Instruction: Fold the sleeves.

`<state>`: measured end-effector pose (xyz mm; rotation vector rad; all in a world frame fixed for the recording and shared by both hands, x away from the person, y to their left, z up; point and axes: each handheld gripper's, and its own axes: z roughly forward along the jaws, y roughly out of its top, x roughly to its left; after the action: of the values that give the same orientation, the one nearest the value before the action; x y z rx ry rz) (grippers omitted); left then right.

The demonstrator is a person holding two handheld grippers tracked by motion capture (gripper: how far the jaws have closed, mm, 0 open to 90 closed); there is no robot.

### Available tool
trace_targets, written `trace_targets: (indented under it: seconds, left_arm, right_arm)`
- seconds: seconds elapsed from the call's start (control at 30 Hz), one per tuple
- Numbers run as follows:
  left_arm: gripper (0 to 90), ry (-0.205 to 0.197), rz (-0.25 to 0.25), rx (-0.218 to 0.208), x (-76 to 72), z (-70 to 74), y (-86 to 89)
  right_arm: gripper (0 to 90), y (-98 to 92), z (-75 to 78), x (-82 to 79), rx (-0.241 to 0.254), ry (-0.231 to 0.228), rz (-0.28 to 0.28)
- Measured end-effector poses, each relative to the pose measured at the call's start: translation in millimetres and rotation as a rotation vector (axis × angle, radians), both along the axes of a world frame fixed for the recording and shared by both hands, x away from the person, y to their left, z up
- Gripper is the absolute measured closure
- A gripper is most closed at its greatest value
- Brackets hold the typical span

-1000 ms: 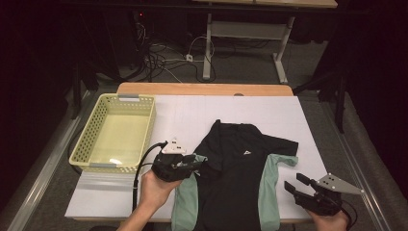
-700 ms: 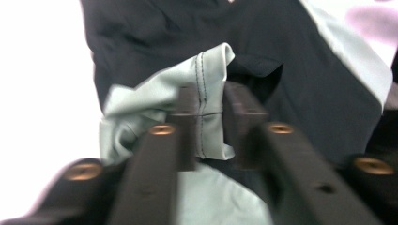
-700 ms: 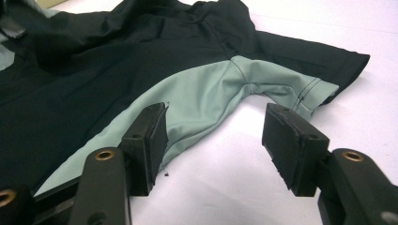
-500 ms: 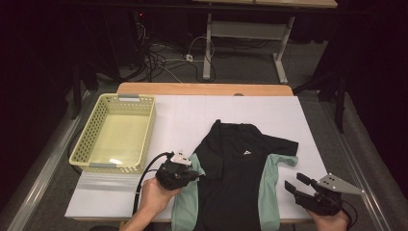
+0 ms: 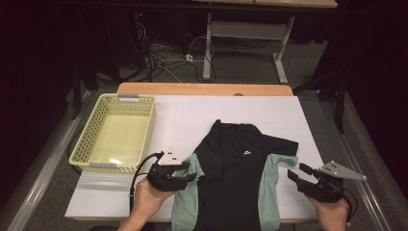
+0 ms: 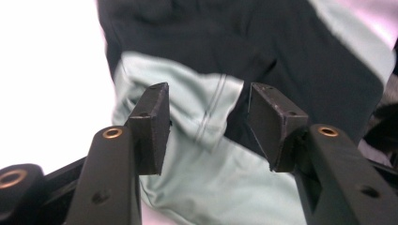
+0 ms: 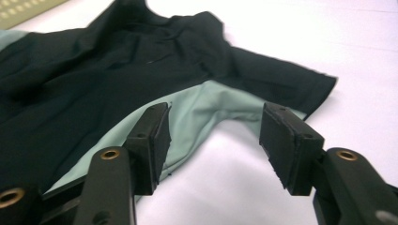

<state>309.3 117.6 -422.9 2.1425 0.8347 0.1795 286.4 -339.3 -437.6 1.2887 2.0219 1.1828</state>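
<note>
One white worktop: one black-and-mint shirt lies flat at its near middle, one empty yellow basket well apart at far left, nothing blocking. Left tongs over the folded mint sleeve, jaws just opened, released. Right tongs parted beside the shirt's right edge, gripping nothing.

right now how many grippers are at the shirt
2: the left gripper over the shirt's folded mint sleeve, jaws just opening; the right gripper beside its other edge.
</note>
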Motion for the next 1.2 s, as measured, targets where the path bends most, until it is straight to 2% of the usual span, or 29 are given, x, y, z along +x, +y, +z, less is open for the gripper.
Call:
trace_targets:
  seconds: [0.07,0.1,0.2,0.23,0.3,0.4,0.43,0.47,0.5,0.67,0.73,0.77,1.0,1.13,1.2]
  left_arm:
    - [46.3,-0.002,0.007,-0.014,1.9,1.8,0.9]
    - [45.9,-0.003,0.029,-0.02,7.9,2.2,1.6]
    - [45.8,0.012,0.058,-0.001,19.7,-4.0,0.3]
    - [45.6,0.012,0.058,-0.001,19.7,-4.0,0.3]
    - [44.4,0.013,0.075,0.036,26.9,-10.6,-2.8]
    - [42.6,0.021,0.085,0.051,31.3,-18.6,-4.2]
    - [42.5,0.021,0.085,0.051,31.3,-18.6,-4.2]
    - [42.3,0.029,0.083,0.064,31.8,-21.9,-5.0]
    - [42.1,0.029,0.081,0.085,32.1,-25.8,-6.4]
    - [41.2,0.045,0.076,0.096,33.7,-33.0,-5.8]
    - [40.9,0.047,0.078,0.092,34.2,-35.0,-4.4]
    - [40.8,0.053,0.083,0.085,34.5,-36.3,-3.8]
    - [40.3,0.053,0.089,0.087,35.4,-39.0,-0.6]
    - [40.3,0.055,0.09,0.07,35.6,-39.1,0.1]
    - [40.3,0.058,0.092,0.057,36.1,-39.3,1.0]
  right_arm:
    - [46.2,-1.5,2.6,8.5,-0.006,0.006,-0.016]
    - [47.2,-2.3,4.0,13.2,-0.003,0.01,-0.022]
    - [49.4,-5.6,8.2,30.8,-0.005,0.033,-0.043]
    - [49.4,-5.6,8.2,30.8,-0.005,0.033,-0.043]
    - [50.1,-7.9,10.6,47.8,-0.015,0.059,-0.071]
    - [50.2,-9.4,9.9,62.0,-0.021,0.075,-0.086]
    - [50.2,-9.4,9.9,62.0,-0.021,0.075,-0.086]
    - [50.3,-9.1,7.1,73.0,-0.036,0.099,-0.097]
    - [50.3,-9.3,6.0,76.7,-0.041,0.108,-0.1]
    - [49.8,-11.4,-1.6,100.5,-0.026,0.165,-0.146]
    - [48.7,-12.5,-4.6,109.1,0.01,0.188,-0.156]
    - [48.3,-12.8,-6.1,112.7,0.016,0.193,-0.163]
    - [45.7,-12.5,-12.3,127.1,-0.039,0.237,-0.214]
    - [43.5,-19.5,-18.1,130.6,-0.033,0.275,-0.243]
    - [42.6,-21.6,-21.0,132.4,-0.02,0.295,-0.241]
